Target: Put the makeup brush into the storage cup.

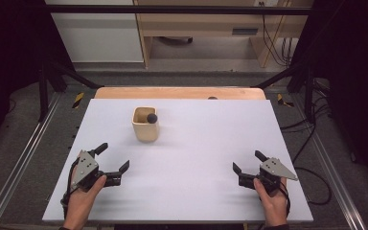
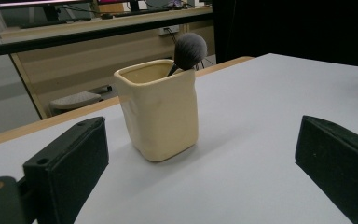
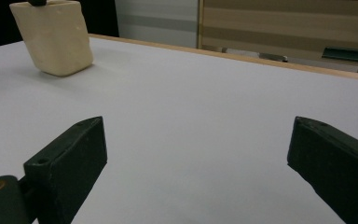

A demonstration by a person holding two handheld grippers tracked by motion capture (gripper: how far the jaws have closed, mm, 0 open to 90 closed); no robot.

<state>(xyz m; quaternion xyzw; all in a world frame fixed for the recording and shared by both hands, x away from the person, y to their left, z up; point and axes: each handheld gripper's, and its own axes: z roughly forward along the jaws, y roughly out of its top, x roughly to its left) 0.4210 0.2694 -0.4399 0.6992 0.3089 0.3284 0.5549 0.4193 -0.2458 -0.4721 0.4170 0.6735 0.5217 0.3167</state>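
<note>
We're seeing both grippers sitting low at the near edge of the white rectangular table top (image 1: 196, 158), each held in a hand. The left black two-jaw gripper (image 1: 112, 157) is at about 8 o'clock of the table, jaws spread wide apart, nothing between them. The right black two-jaw gripper (image 1: 248, 161) is at about 4 o'clock, jaws likewise spread wide, gripping nothing.

The cream-coloured squarish ceramic cup (image 1: 146, 125) is standing upright on the table, left of centre toward the far side, roughly 11 o'clock from table centre. It's well apart from both grippers. From the left gripper it's lying at about 1 o'clock; from the right gripper at about 10 o'clock.

In the left gripper view the cup (image 2: 158, 109) is showing between the two jaws, farther out, not touching either. A makeup brush with a dark grey fluffy round head (image 2: 189, 50) is standing in the cup, leaning against the rim, head poking above it. In the high view the brush head (image 1: 152, 117) is sitting at the cup's right rim.

In the right gripper view the cup (image 3: 53, 39) is showing at upper left, beyond the left jaw; bare table is lying between the jaws.
</note>
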